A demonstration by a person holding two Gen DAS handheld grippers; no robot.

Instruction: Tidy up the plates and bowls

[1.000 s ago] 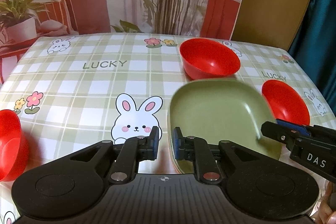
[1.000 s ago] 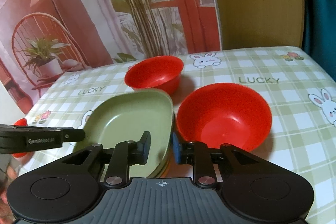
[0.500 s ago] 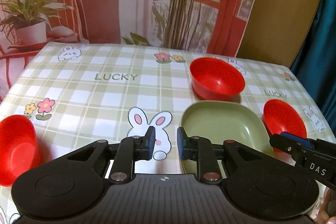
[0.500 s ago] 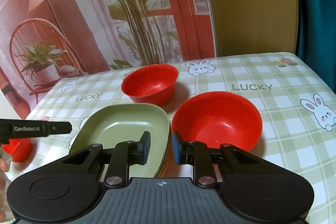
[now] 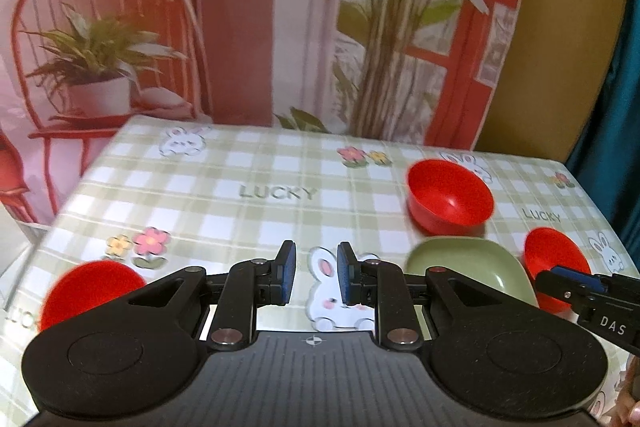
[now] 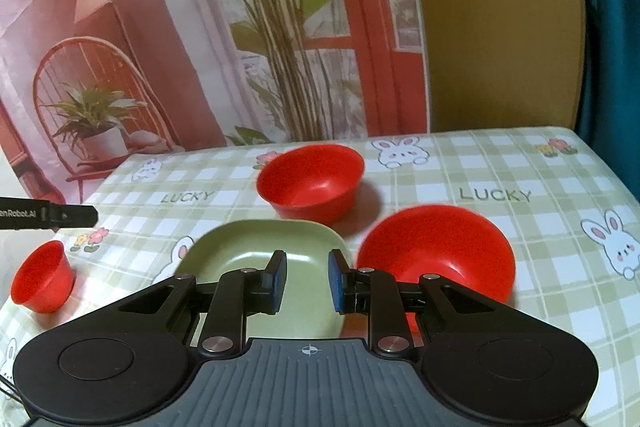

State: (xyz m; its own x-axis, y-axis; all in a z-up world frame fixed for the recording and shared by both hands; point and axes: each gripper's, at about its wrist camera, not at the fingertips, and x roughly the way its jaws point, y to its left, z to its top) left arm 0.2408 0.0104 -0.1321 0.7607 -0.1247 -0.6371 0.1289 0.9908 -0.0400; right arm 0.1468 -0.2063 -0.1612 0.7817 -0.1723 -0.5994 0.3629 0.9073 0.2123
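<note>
A green square plate (image 6: 262,251) lies on the table (image 6: 520,227), also in the left wrist view (image 5: 468,263). A red bowl (image 6: 312,183) stands behind it, also in the left view (image 5: 448,195). A second red bowl (image 6: 436,255) sits right of the plate, also in the left view (image 5: 554,263). A third red bowl (image 5: 90,291) sits at the left, also in the right view (image 6: 42,277). My left gripper (image 5: 316,277) is open and empty above the table, left of the plate. My right gripper (image 6: 306,279) is open and empty above the plate's near edge.
The checked tablecloth with rabbits and "LUCKY" print covers the table (image 5: 280,195). A printed backdrop (image 6: 200,47) hangs behind the far edge. A teal curtain (image 6: 612,27) hangs at the right. The right gripper's finger shows in the left view (image 5: 592,291).
Both grippers have pulled back and risen, so the dishes look smaller. The left gripper has swung left, off the green plate. The dishes have not moved.
</note>
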